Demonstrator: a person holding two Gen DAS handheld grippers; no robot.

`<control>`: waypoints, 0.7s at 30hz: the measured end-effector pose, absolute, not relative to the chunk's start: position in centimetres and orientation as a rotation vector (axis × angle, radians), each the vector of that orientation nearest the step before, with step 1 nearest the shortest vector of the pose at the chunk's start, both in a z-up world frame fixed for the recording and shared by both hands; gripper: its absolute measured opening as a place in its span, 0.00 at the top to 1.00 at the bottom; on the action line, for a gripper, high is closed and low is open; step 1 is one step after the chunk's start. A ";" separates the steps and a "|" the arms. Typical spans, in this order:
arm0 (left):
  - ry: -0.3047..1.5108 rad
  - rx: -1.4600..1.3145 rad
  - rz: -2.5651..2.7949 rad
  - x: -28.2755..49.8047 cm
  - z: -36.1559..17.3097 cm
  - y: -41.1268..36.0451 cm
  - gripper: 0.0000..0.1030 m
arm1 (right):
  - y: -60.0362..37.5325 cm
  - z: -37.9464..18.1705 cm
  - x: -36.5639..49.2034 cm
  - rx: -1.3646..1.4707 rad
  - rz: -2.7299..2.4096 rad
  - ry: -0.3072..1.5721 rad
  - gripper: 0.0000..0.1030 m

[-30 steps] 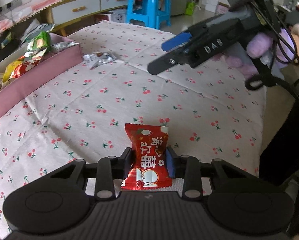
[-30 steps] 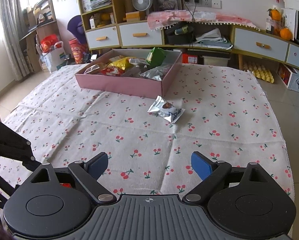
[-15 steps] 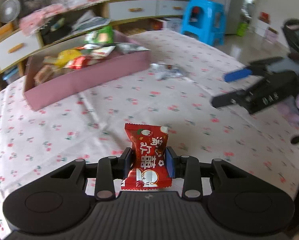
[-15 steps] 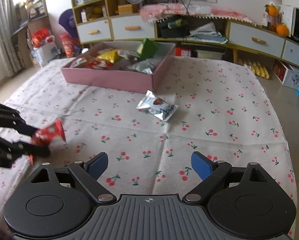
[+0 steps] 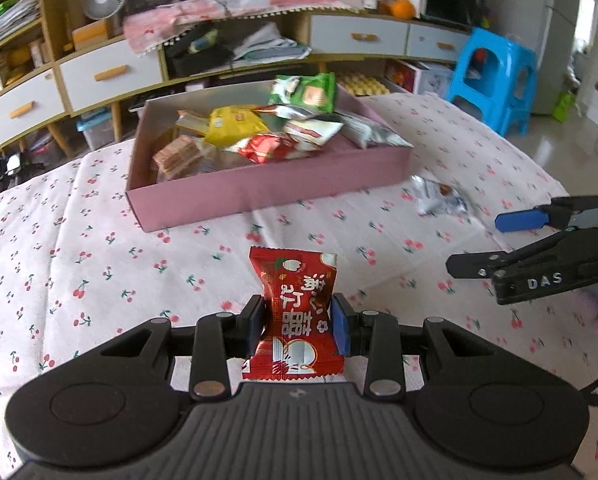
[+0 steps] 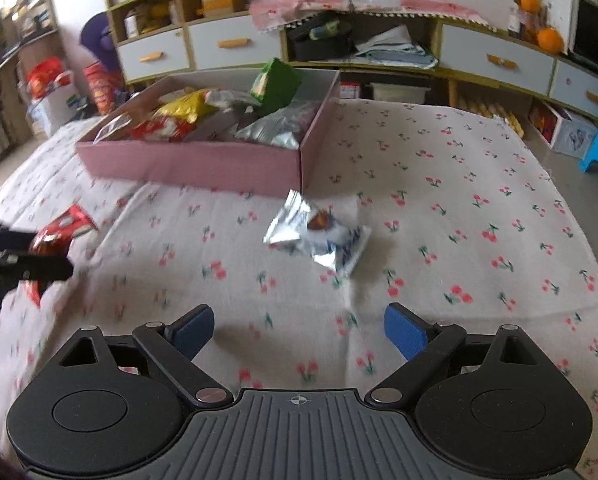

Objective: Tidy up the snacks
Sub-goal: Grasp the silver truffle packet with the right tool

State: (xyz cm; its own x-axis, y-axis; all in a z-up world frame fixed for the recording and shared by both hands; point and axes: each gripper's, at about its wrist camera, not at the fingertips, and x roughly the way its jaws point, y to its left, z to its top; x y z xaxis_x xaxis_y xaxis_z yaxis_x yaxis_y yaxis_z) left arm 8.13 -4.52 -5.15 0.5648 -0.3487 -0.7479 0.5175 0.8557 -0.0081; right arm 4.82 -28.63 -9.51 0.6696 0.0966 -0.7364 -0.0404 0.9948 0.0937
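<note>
**Red snack carried toward the pink box as the free gripper nears the silver packet**

While the left gripper (image 5: 297,322) is clamping a red snack packet (image 5: 295,316) upright between its 2 blue pads, the view ahead of it is now taking in the whole pink box (image 5: 267,192), which 1 second ago was only a sliver at the left edge. The box is sitting on a cherry-print tablecloth (image 5: 79,248) and is holding a heap of snacks, among them a green packet (image 5: 305,92) leaning at the back, a yellow packet (image 5: 235,122) and a silver bag (image 5: 373,132). The red packet is being held above the cloth, in front of the box's near wall and apart from it.

The right gripper (image 6: 297,330) is standing wide open with nothing between its pads. Its jaws are as wide as they were 1 second ago. A silver snack packet (image 6: 319,236) is lying on the cloth just beside the box's near right corner, and it is now appearing larger and lower in the right wrist view than before, ahead of the open jaws and not touching them. At the left edge of that view, blurred, the left gripper is showing with the red packet, where 1 second ago only a dark part of it was visible.
</note>
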 end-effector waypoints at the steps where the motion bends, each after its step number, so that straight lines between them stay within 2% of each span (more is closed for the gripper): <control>1: 0.830 0.217 -0.509 8.4 -5.1 -4.4 0.68 | -28.4 -9.5 5.3 0.079 0.063 0.836 0.09; 16: 0.892 0.099 -0.451 10.8 -5.3 -3.0 0.68 | -27.5 -8.9 10.2 0.175 -0.097 0.875 0.11; 21: 0.896 0.083 -0.442 10.9 -5.2 -2.9 0.68 | -27.7 -8.7 10.8 0.180 -0.127 0.884 0.25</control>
